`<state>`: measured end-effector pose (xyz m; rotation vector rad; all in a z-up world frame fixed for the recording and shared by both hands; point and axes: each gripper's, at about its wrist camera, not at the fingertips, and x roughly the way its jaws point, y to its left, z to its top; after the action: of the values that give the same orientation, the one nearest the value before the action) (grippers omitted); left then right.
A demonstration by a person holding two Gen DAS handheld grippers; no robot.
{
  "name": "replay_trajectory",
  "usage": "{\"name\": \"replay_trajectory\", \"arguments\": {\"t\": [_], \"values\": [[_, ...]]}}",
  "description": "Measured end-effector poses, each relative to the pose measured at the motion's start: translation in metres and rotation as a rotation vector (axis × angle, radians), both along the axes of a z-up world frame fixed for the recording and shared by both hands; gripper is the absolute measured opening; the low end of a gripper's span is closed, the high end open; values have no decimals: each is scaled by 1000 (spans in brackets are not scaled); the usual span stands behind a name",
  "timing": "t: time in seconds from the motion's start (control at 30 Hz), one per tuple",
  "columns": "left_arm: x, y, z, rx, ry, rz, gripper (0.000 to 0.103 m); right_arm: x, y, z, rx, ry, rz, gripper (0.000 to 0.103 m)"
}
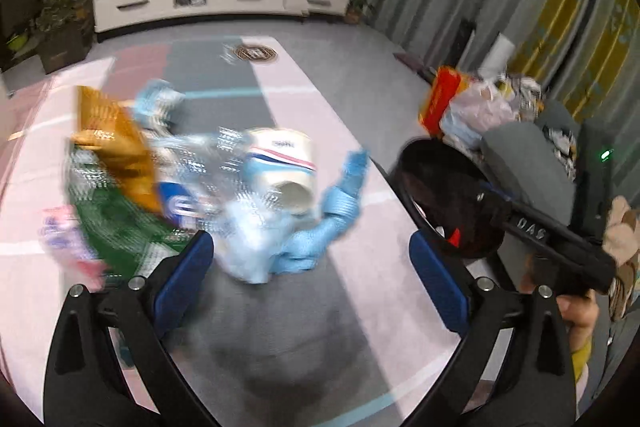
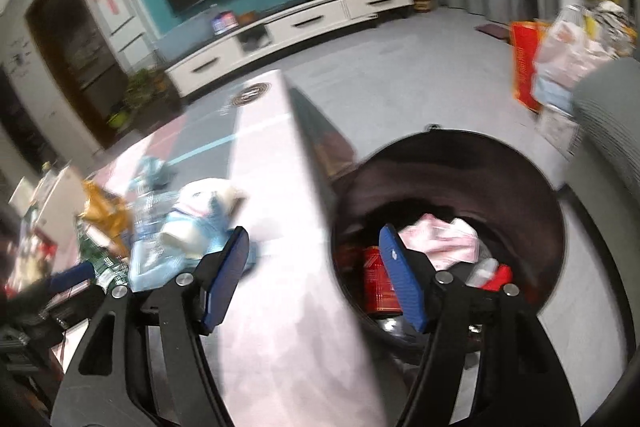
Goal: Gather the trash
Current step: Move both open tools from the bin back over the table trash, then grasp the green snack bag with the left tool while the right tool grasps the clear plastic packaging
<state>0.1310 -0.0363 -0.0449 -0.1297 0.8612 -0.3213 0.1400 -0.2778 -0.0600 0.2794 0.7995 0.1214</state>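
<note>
A heap of trash lies on the pink and grey table [image 1: 304, 115]: a white paper cup [image 1: 286, 167] on its side, a blue glove [image 1: 332, 219], clear plastic wrap [image 1: 192, 155], a gold packet [image 1: 116, 151] and a green packet [image 1: 116, 219]. My left gripper [image 1: 312, 259] is open and empty, its jaws just short of the heap. My right gripper [image 2: 314, 263] is open and empty above the table's right edge, beside a black bin [image 2: 452, 187] holding a pink cloth [image 2: 444, 239] and a red box [image 2: 376, 279]. The bin [image 1: 440, 195] also shows at right in the left view. The cup [image 2: 188, 231] and heap lie left of the right gripper.
A white TV cabinet [image 1: 216, 1] with a TV above stands across the grey floor. Bags and a red box [image 1: 472, 107] are piled at the right by a grey sofa [image 1: 528, 167]. Potted plants [image 1: 60, 23] stand at the left wall. Clutter lies at the table's left end [image 2: 36, 251].
</note>
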Motion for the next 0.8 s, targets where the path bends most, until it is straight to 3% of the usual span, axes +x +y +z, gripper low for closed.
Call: {"name": "replay_trajectory", "arguments": {"t": [0.17,0.3,0.43,0.53,0.67,0.8], "values": [[-16,78,11,-83,-55,161,99,3,28,-3,-1,-8,78,67],[-14,125,-2,-111,-1,283,99,3,51,-4,20,-9,182,67],[-12,143,-20,-175,76,272,99,6,80,-5,16,-12,274,67],[-14,147,-24,-185,73,271,99,8,97,-7,6,-16,302,67],[-12,147,-32,-275,75,254,99,12,115,-9,-15,-25,314,67],[-3,138,-39,-312,93,252,99,16,129,-15,-47,-27,309,67]]}}
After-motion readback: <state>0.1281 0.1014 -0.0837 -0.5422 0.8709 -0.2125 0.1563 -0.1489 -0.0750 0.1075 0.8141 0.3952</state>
